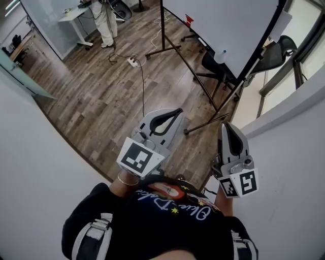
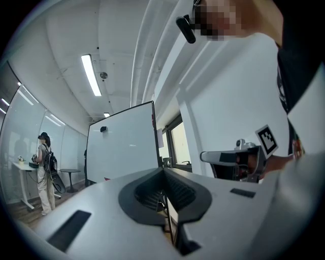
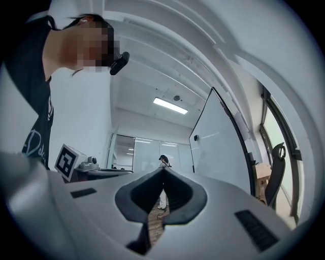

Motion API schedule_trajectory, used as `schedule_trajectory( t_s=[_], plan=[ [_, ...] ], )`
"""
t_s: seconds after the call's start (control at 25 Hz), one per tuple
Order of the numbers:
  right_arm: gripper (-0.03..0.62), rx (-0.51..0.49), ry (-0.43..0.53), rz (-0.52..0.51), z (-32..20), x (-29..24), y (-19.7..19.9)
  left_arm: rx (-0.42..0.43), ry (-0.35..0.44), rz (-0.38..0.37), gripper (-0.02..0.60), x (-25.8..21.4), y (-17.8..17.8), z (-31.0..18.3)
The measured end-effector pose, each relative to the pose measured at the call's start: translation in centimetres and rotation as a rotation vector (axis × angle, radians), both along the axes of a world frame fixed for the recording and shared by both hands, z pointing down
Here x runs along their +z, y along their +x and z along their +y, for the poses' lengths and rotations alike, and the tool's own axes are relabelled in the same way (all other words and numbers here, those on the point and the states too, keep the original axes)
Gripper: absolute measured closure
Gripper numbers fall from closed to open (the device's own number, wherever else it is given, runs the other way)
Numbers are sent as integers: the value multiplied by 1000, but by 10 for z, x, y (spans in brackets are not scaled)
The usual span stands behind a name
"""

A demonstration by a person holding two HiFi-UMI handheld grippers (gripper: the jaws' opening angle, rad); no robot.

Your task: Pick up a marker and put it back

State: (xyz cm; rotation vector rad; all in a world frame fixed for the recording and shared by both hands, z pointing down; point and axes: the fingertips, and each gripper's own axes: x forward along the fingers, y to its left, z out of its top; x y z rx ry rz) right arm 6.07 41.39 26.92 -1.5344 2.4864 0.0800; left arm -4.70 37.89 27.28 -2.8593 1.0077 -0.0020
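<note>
My left gripper (image 1: 177,110) and right gripper (image 1: 227,126) are held side by side in front of the person's chest, above the wooden floor. Both are shut with nothing between their jaws. In the left gripper view the tips (image 2: 163,170) meet, and the right gripper (image 2: 209,157) shows at the right. The right gripper view also shows closed tips (image 3: 163,170). A whiteboard (image 1: 223,25) on a black stand is ahead, some way off. A small red thing (image 1: 189,20) and a dark thing (image 1: 224,53) sit on its face. I cannot make out a marker.
A person (image 1: 105,20) stands by a white desk (image 1: 76,14) at the far left. A power strip (image 1: 133,61) with its cable lies on the floor. A black chair (image 1: 277,51) stands behind the board. White walls (image 1: 284,147) close in on both sides.
</note>
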Motion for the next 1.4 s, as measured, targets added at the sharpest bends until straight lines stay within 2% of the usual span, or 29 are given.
schedule_trajectory(
  t_s=[0.36, 1.08, 1.4],
  plan=[
    [594, -23, 3, 33, -33, 0, -31, -33, 3, 9, 578, 2, -34, -31],
    [594, 9, -2, 69, -80, 5, -82, -27, 6, 34, 578, 8, -93, -81],
    [594, 55, -36, 83, -82, 13, -79, 6, -25, 39, 578, 18, -93, -93]
  ],
)
